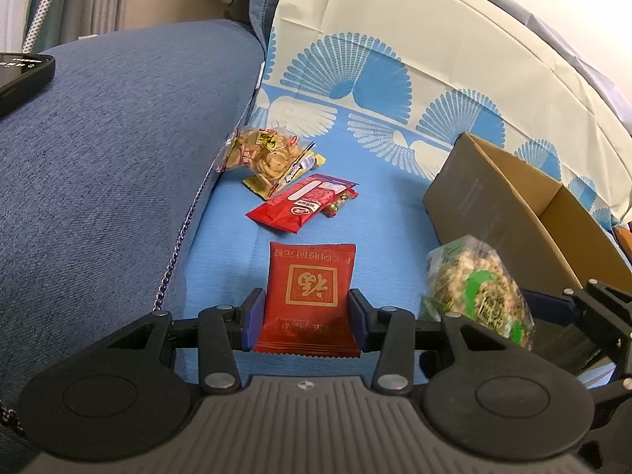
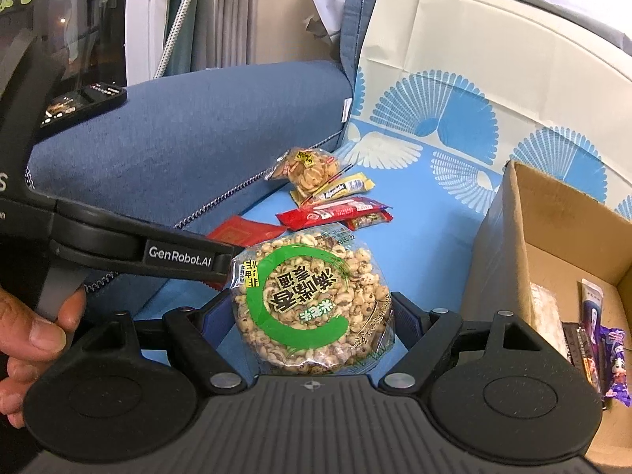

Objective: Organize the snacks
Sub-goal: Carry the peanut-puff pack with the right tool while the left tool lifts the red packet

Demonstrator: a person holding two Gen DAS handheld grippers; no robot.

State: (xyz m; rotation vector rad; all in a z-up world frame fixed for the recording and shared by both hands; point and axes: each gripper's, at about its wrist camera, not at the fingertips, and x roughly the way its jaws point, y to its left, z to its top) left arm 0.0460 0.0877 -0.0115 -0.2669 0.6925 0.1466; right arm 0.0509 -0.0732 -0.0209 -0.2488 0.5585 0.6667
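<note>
Pinching a flat red sachet (image 1: 310, 300) by its two side edges, the left gripper (image 1: 306, 318) is holding it over the blue cloth (image 1: 379, 213); it looks light and crinkly.

Gripping a round puffed-grain cake (image 2: 312, 300) across its rim, the right gripper (image 2: 312, 316) is hovering beside the cardboard box (image 2: 509, 237); probably brittle, so squeezing gently suits.

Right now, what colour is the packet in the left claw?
Red with gold print, clearest in the left wrist view.
</note>
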